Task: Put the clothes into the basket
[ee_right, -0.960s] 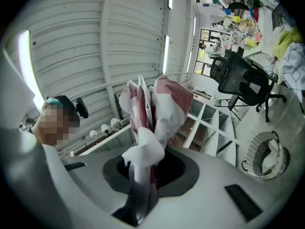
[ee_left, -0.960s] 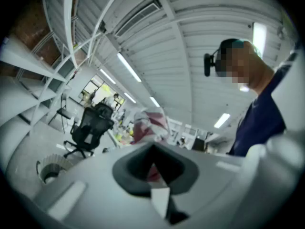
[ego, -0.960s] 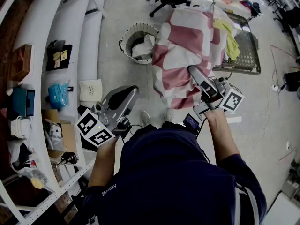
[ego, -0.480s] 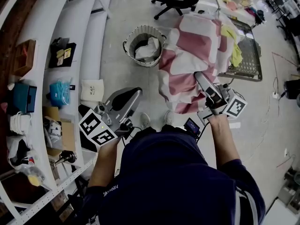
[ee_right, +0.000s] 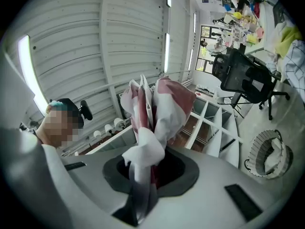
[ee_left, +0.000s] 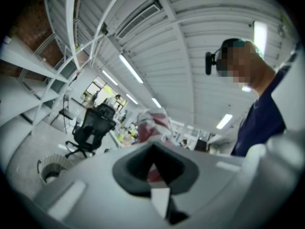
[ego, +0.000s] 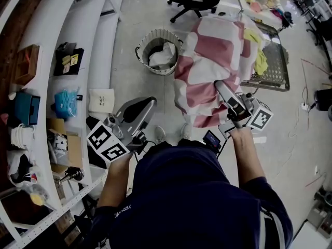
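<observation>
Big pink-and-white cloth [ego: 207,61] hanging just right of the basket [ego: 141,50], hardly shifted since half a second ago, right gripper [ego: 219,84] clamped on its lower folds, left gripper [ego: 147,104] nearer than the basket, jaws together, empty, white garment [ego: 165,53] inside the basket

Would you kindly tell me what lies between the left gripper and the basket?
Only bare floor, seen in the head view, separates the left gripper from the basket.
</observation>
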{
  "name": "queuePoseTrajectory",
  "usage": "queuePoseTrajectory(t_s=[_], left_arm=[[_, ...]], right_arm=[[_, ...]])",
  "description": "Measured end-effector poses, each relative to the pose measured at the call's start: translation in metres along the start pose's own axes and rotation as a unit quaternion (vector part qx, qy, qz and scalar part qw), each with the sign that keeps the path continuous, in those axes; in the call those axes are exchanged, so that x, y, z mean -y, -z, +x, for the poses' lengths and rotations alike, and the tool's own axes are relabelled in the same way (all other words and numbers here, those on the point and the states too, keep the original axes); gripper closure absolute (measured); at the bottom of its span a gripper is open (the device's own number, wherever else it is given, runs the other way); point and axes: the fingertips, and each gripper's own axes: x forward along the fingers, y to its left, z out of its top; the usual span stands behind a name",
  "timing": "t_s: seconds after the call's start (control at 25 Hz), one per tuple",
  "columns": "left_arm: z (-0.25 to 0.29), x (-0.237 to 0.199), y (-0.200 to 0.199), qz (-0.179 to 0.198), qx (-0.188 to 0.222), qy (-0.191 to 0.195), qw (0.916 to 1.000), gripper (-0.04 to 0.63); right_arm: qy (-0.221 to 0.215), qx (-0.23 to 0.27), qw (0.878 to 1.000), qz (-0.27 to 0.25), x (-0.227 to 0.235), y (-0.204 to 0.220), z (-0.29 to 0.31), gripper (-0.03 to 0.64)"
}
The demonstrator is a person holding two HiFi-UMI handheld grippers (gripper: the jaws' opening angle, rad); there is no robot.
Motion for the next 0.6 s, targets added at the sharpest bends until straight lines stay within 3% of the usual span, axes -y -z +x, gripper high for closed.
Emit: queuePoseTrajectory(t_s=[0.2,0.4,0.6], left_arm=[[0.015,0.005,0.004,0.004,0.0,-0.006,1.0,0.603],[0.062,-0.01,0.01,0.002,0.002,-0.027,0.9996,0.603],[0.055,-0.002,0.011,0.0,0.008,-0.032,0.9995,0.603]], right_arm=[[-0.009,-0.002,1.0,0.001,0.002,-0.012,-0.011,0.552],[-0.011,-0.015,1.0,0.013,0.037,-0.05,-0.025,0.552],[-0.013,-0.027,1.0,0.008,0.027,-0.045,-0.03,0.554]])
